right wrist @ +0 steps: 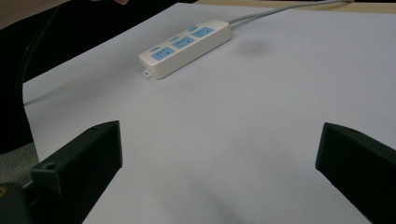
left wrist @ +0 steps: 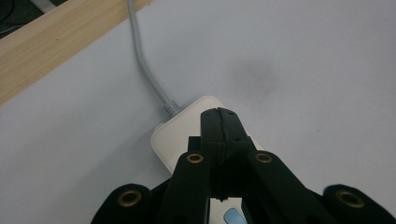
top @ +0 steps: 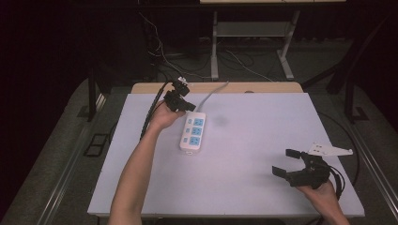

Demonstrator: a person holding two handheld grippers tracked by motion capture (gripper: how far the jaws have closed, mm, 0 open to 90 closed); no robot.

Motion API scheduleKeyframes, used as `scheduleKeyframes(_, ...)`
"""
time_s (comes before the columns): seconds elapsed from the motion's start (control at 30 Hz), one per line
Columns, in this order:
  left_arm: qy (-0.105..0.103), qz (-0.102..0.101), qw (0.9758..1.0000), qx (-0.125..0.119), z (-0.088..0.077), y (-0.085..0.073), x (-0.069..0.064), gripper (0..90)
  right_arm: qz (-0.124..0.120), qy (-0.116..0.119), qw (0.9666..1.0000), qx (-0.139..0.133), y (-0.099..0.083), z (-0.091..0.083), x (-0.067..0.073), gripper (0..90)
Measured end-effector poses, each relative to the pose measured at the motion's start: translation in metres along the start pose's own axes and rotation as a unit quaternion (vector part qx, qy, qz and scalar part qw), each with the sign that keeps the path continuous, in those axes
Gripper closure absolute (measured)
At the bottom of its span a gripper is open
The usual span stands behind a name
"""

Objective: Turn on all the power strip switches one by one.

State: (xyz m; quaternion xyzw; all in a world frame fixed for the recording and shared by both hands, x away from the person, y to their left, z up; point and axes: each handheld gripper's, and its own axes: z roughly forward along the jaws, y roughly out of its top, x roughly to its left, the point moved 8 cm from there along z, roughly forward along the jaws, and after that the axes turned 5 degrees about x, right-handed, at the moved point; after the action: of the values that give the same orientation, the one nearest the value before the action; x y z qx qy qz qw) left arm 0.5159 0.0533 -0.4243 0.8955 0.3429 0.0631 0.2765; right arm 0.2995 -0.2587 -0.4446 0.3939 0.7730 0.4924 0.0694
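A white power strip [top: 193, 131] with blue sockets lies left of the table's centre, its grey cable [top: 213, 91] running off the far edge. My left gripper [top: 187, 107] hangs over the strip's cable end, tips pointing down at it. In the left gripper view its jaws [left wrist: 219, 114] are pressed together with nothing between them, in front of the strip's white corner [left wrist: 177, 135] and the cable [left wrist: 144, 65]; whether they touch the strip I cannot tell. My right gripper [top: 283, 162] rests near the front right corner, open and empty [right wrist: 219, 137], facing the strip [right wrist: 187, 46].
The white table top [top: 258, 140] has a wooden strip [top: 263, 87] along its far edge. A white bracket [top: 328, 150] lies near the right edge beside my right gripper. A faint dark smudge [top: 220, 121] marks the sheet right of the strip. Cables and a desk frame stand beyond.
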Motion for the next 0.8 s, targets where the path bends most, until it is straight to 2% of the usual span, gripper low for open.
scheduleKeyframes(0.27, 0.003, -0.011, 0.9999, 0.009, 0.013, -0.004, 0.005, 89.7, -0.001, -0.001, 1.0000, 0.000, 0.000, 0.000, 0.000, 0.5)
scheduleKeyframes(0.4, 0.010, -0.005, 0.9994, 0.031, 0.019, -0.010, 0.008, 89.7, -0.002, -0.001, 1.0000, -0.001, 0.000, -0.001, -0.001, 0.6)
scheduleKeyframes(0.8, 0.013, 0.001, 0.9983, 0.057, 0.027, -0.019, 0.007, 89.7, -0.002, -0.001, 1.0000, 0.000, 0.000, -0.001, -0.001, 0.5)
